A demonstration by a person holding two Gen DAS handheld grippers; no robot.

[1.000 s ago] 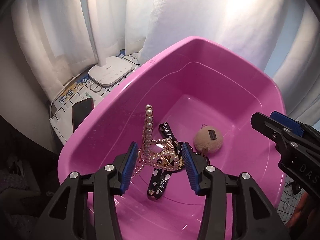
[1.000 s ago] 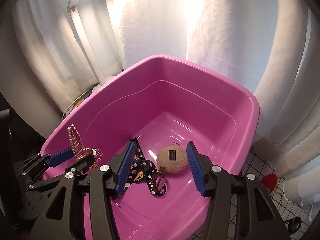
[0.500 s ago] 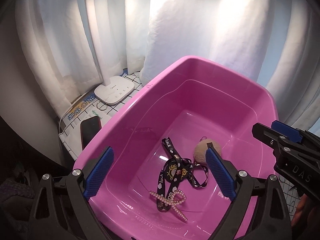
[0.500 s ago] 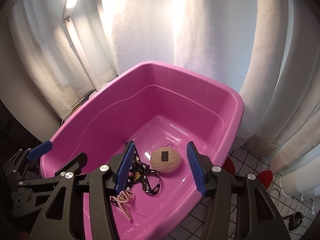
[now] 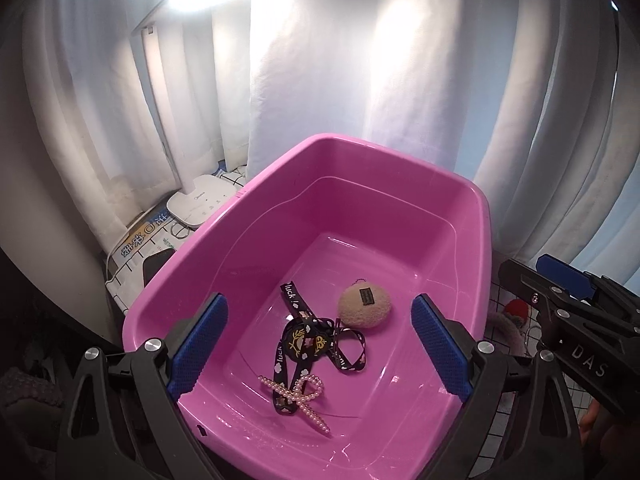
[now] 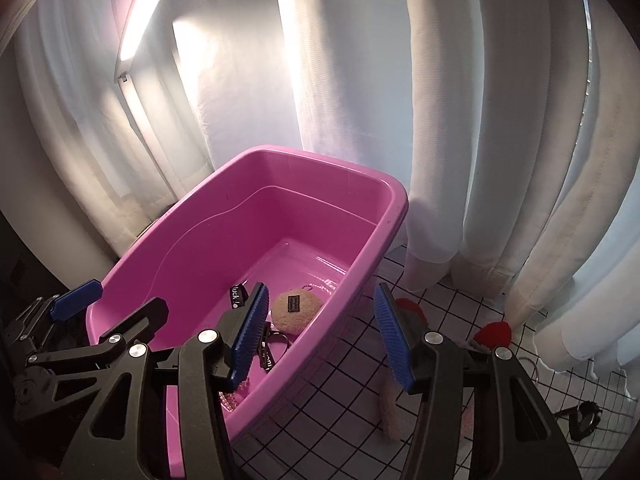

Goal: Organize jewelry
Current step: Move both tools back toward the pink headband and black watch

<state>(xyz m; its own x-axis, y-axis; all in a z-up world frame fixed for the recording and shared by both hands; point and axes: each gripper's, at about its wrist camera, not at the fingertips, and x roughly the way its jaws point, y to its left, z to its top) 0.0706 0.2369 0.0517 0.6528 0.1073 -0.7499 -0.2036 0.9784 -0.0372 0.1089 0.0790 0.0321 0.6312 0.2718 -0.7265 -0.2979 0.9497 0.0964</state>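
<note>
The pearl hair clip (image 5: 298,396) lies on the floor of the pink tub (image 5: 304,216), near its near wall, one end resting across the black printed ribbon (image 5: 316,340). Just beyond the ribbon, towards the right, sits a round beige plush pad (image 5: 365,306) with a small dark label on top. In the right wrist view only a few pearls of the clip (image 6: 230,400) peep out beneath the left blue pad, low against the tub's near end.

The left gripper (image 5: 318,348) hangs over the near part of the tub, its jaws spread wide and released, with nothing between the pads; they have just been opening. The right gripper (image 6: 318,338) straddles the tub's right rim, its jaws parted about halfway and grasping nothing.

To the left of the tub stands a white lamp base (image 5: 198,204) on the checked cloth of the worktop (image 6: 460,312). On the right, on that cloth, lie red fluffy pieces (image 6: 494,334). White curtains (image 5: 320,80) hang behind everything.
</note>
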